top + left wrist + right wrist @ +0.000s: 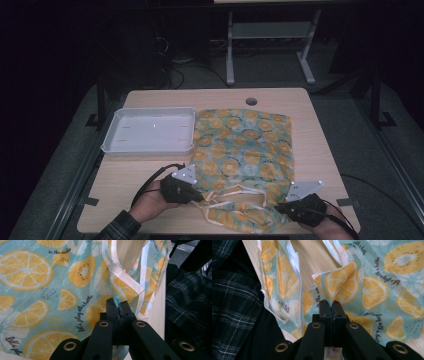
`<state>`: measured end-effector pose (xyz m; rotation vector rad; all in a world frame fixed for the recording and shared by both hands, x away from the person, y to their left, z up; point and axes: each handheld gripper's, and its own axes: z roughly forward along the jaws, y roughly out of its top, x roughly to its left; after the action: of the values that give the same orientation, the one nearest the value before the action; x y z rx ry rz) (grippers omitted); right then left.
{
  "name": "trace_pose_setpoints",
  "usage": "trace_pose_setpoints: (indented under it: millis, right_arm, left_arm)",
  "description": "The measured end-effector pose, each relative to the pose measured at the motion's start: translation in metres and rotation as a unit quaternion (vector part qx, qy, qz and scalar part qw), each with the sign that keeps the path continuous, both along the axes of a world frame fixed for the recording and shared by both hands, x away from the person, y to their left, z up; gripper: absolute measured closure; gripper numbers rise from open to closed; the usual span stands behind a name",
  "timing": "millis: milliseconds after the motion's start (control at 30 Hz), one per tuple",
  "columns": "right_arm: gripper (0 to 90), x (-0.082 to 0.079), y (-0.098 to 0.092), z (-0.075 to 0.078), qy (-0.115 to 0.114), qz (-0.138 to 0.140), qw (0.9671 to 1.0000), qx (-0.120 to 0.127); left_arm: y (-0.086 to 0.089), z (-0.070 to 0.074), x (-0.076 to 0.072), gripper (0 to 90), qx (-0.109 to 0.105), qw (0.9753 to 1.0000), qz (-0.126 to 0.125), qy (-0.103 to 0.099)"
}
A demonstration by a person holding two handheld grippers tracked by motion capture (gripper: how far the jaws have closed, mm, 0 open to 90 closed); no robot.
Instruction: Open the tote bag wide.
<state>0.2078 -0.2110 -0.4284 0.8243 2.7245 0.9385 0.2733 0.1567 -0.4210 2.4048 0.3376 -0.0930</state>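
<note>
High view: bag (245, 145), lemon print, lies flat mid-table, handles at the near edge between the two claws. Left claw (201, 196) is pressed together on fabric at the bag's near left corner; its own view shows cloth caught between the tips (119, 311). Right claw (278, 208) likewise pinches the near right corner, a fold rising from the closed tips (331, 308).

Likely step: lifting or folding the bag from this edge. Best done with both claws moving together at equal height, so the cloth stays taut and neither pinch slips.

Loose handles (235, 197) between the claws may snag. Tray (112, 132) sits beyond the left claw, just beside the bag's edge; keep clear of it.
</note>
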Motion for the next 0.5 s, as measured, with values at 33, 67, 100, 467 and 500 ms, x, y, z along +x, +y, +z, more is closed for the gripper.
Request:
trace_pose_setpoints:
  millis: [33,67,100,467,500]
  right_arm:
    - [88.9,0.0,0.0,0.001,-0.004,0.0,1.0,0.001]
    - [88.9,0.001,-0.001,0.003,-0.006,-0.001,1.0,0.003]
    - [88.9,0.002,-0.001,0.005,-0.011,-0.002,0.9999,0.004]
    - [88.9,0.021,-0.008,0.028,-0.051,-0.016,0.9984,0.02]
    - [89.0,0.024,-0.008,0.031,-0.055,-0.016,0.9981,0.02]
  left_arm:
    - [0.0,0.002,0.001,89.5,-0.002,1.0,0.003,-0.002]
    - [0.001,0.004,0.002,89.5,-0.004,1.0,0.005,-0.004]
    - [0.002,0.006,0.004,89.4,-0.007,0.9999,0.007,-0.006]
    - [0.007,0.039,0.031,89.3,-0.039,0.9982,0.034,-0.031]
    - [0.007,0.041,0.033,89.3,-0.04,0.998,0.037,-0.032]
